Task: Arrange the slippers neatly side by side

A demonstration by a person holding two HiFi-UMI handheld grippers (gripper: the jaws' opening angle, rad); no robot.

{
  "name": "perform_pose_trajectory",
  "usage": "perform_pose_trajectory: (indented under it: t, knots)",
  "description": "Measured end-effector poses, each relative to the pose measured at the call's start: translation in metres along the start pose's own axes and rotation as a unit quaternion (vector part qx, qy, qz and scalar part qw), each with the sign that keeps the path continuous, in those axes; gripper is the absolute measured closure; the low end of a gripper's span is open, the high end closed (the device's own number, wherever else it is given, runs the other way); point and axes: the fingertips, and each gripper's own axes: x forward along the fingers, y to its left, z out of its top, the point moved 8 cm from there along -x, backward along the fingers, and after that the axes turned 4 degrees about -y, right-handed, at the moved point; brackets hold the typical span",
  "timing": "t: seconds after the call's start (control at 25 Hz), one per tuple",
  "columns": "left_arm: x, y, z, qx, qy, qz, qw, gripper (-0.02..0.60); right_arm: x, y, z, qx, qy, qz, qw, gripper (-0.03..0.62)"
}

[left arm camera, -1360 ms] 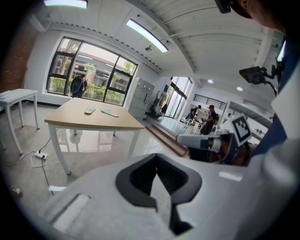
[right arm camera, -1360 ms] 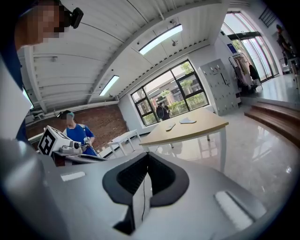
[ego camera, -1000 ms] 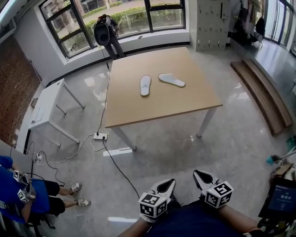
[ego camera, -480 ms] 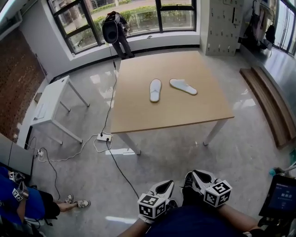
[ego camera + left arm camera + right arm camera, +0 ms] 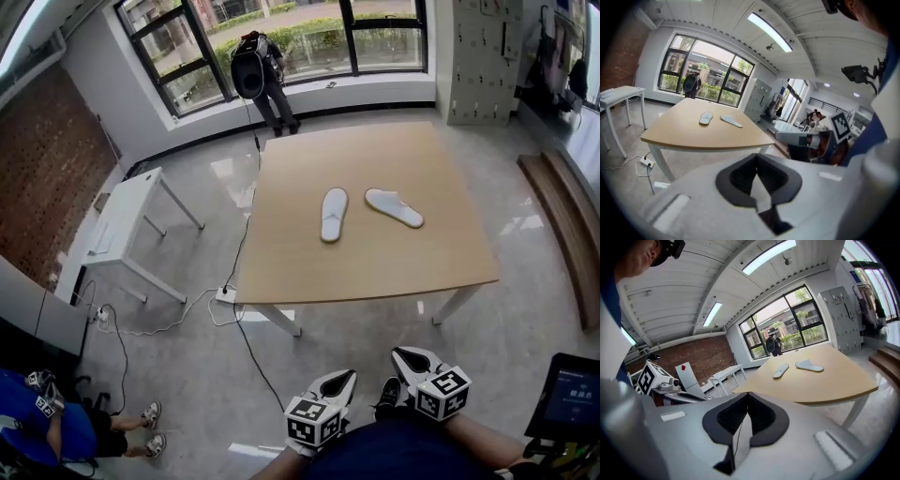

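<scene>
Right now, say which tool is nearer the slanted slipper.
Right. Both are short of the table; the right tool lines up with the slanted slipper, the left tool further left.

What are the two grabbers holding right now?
Nothing. The left gripper and the right gripper are both closed and empty. One slipper and the other slipper lie on the table, far from both.

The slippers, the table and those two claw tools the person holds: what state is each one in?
Straight slipper: lying flat on the table, pointing away from the person.
Angled slipper: lying flat, turned sideways, apart from the other, not lined up.
Table: standing, bearing only the two slippers.
Left gripper: shut, empty, held low, well short of the table.
Right gripper: shut, empty, held low too.
</scene>
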Motion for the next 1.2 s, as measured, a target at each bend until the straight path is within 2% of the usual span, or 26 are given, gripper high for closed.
perform_pose_trajectory:
  t: [0.32,0.64,0.76,0.92,1.08,1.2]
  knots:
    - [0.079,-0.003,0.047,0.026,0.002,0.005,0.9997,0.578,0.019,-0.083,0.036,0.029,-0.010,-0.012,0.999,0.583]
    - [0.120,0.005,0.069,0.023,0.015,0.004,0.9996,0.577,0.038,-0.122,0.051,0.047,-0.006,-0.015,0.999,0.583]
    - [0.135,0.017,0.073,0.020,0.021,-0.001,0.9996,0.577,0.051,-0.132,0.051,0.050,-0.002,-0.019,0.999,0.583]
    - [0.161,0.040,0.085,0.020,0.028,-0.021,0.9992,0.578,0.070,-0.152,0.060,0.055,-0.007,-0.044,0.997,0.583]
    - [0.185,0.067,0.108,0.024,0.029,-0.043,0.9984,0.578,0.092,-0.171,0.076,0.057,-0.018,-0.082,0.995,0.583]
    - [0.200,0.088,0.132,0.025,0.031,-0.056,0.9976,0.578,0.117,-0.174,0.090,0.058,-0.010,-0.091,0.994,0.583]
